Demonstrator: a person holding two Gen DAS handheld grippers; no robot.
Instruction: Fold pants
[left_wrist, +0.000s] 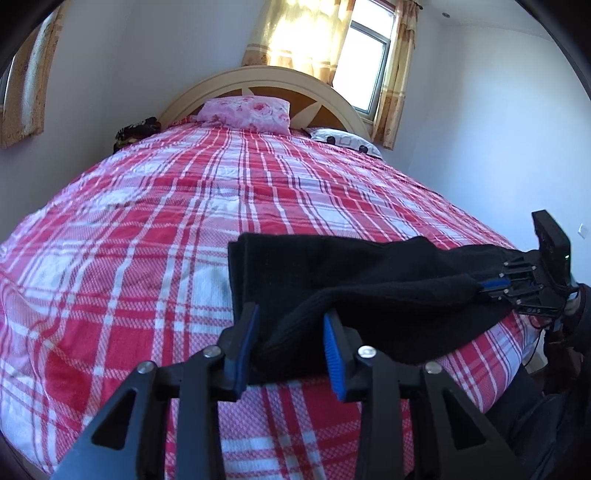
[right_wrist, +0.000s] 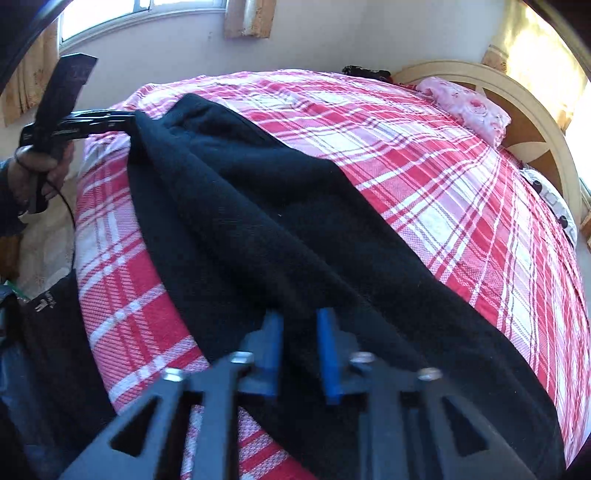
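Black pants (left_wrist: 369, 273) lie folded lengthwise near the front edge of a bed with a red-and-white plaid sheet (left_wrist: 184, 206). In the left wrist view my left gripper (left_wrist: 291, 314) has a thick fold at one end of the pants between its blue pads and is shut on it. My right gripper (left_wrist: 480, 284) pinches the other end at the right edge of the bed. In the right wrist view the pants (right_wrist: 258, 206) stretch from my right gripper (right_wrist: 300, 317), shut on the cloth, up to my left gripper (right_wrist: 131, 120), where the fabric hangs slightly lifted.
A pink floral pillow (left_wrist: 245, 112) and a white pillow (left_wrist: 343, 142) rest against the cream headboard (left_wrist: 314, 83). A dark bundle (left_wrist: 136, 131) sits at the bed's far left corner. A person's hand (right_wrist: 40, 170) holds the left gripper's handle; dark-clothed legs (left_wrist: 554, 406) stand by the bed.
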